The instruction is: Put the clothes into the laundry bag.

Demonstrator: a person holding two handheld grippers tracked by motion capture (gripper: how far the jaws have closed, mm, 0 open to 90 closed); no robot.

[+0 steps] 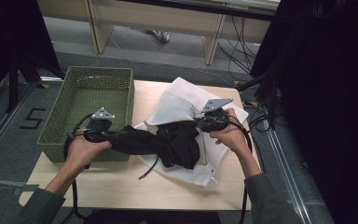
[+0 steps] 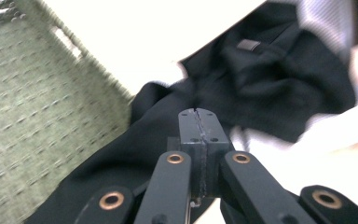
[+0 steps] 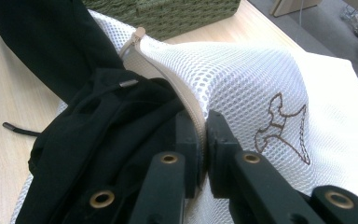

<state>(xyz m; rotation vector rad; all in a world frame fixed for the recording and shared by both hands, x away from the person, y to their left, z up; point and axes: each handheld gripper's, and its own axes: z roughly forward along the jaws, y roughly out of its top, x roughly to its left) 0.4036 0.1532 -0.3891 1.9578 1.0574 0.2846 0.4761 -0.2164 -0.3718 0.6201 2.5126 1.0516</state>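
A black garment [image 1: 177, 140] spills out of a white mesh laundry bag [image 1: 177, 102] on the wooden table [image 1: 121, 186]. One sleeve stretches left over the corner of a green woven basket [image 1: 56, 140]. My left gripper [image 1: 111, 135] sits at that sleeve's end. In the left gripper view its jaws [image 2: 198, 114] are pressed tight together in the dark cloth [image 2: 284, 79], beside the basket [image 2: 28, 116]. My right gripper [image 1: 197, 120] is at the bag's mouth. In the right gripper view it [image 3: 204, 123] is shut on the bag's zipper edge [image 3: 193, 105], mesh [image 3: 251, 79] to the right and garment [image 3: 98, 121] to the left.
A black drawstring [image 1: 149, 170] trails from the garment onto the table in front. The basket stands at the table's left edge with nothing in it. Wooden desks [image 1: 168, 23] stand behind, and a dark curtain with cables [image 1: 261, 107] lies close to the table's right side.
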